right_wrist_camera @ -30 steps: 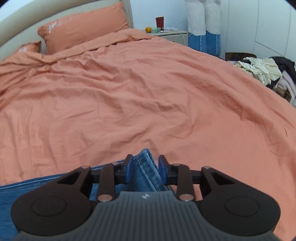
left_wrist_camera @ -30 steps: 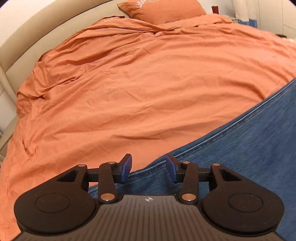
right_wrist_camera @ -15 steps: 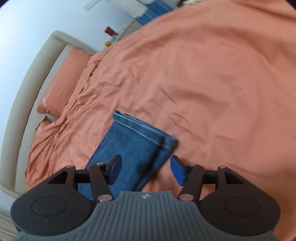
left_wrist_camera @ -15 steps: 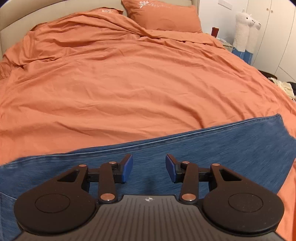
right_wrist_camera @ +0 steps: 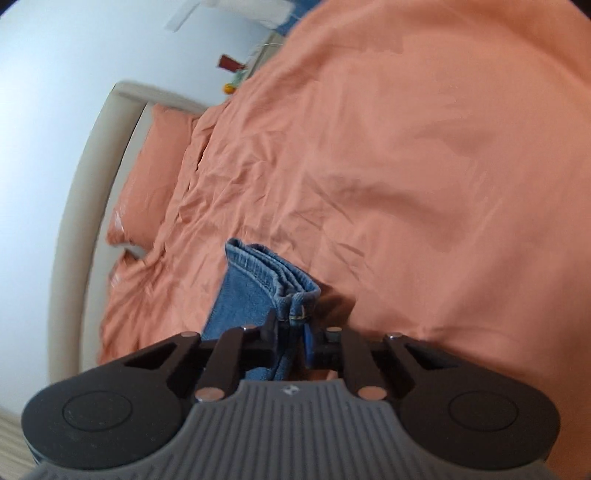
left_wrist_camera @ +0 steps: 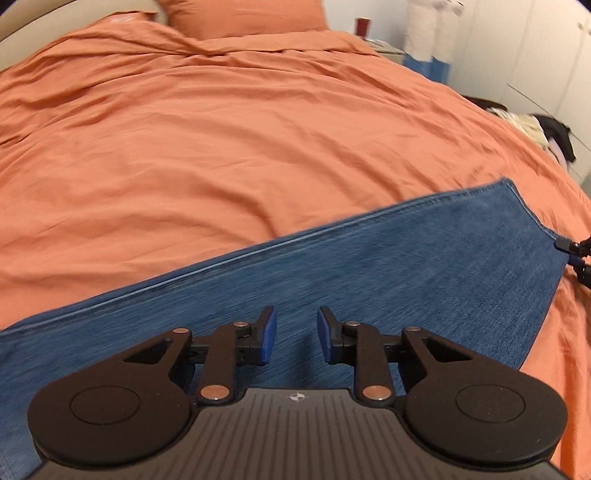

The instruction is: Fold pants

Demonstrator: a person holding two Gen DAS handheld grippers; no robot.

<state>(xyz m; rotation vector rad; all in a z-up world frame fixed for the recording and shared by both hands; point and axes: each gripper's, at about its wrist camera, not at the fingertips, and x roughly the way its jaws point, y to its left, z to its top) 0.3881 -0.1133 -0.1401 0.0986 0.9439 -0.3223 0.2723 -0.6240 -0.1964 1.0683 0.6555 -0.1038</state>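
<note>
Blue denim pants (left_wrist_camera: 369, 266) lie in a long band across the orange bed cover, their hem end at the right. My left gripper (left_wrist_camera: 293, 334) hovers over the middle of the band, open and empty. In the right wrist view my right gripper (right_wrist_camera: 291, 332) is shut on the stacked hem corner of the pants (right_wrist_camera: 266, 280), tilted sideways over the bed. Its tip also shows in the left wrist view (left_wrist_camera: 574, 251) at the pants' right end.
The orange duvet (left_wrist_camera: 221, 140) covers the whole bed, with pillows (left_wrist_camera: 243, 16) at the beige headboard (right_wrist_camera: 81, 206). A nightstand with a red cup (left_wrist_camera: 364, 26) and a pile of clothes (left_wrist_camera: 532, 125) lie beyond the right side.
My right gripper was open beside the hem half a second ago and has now closed on it. My left gripper stayed open and drifted over the pants' middle.
</note>
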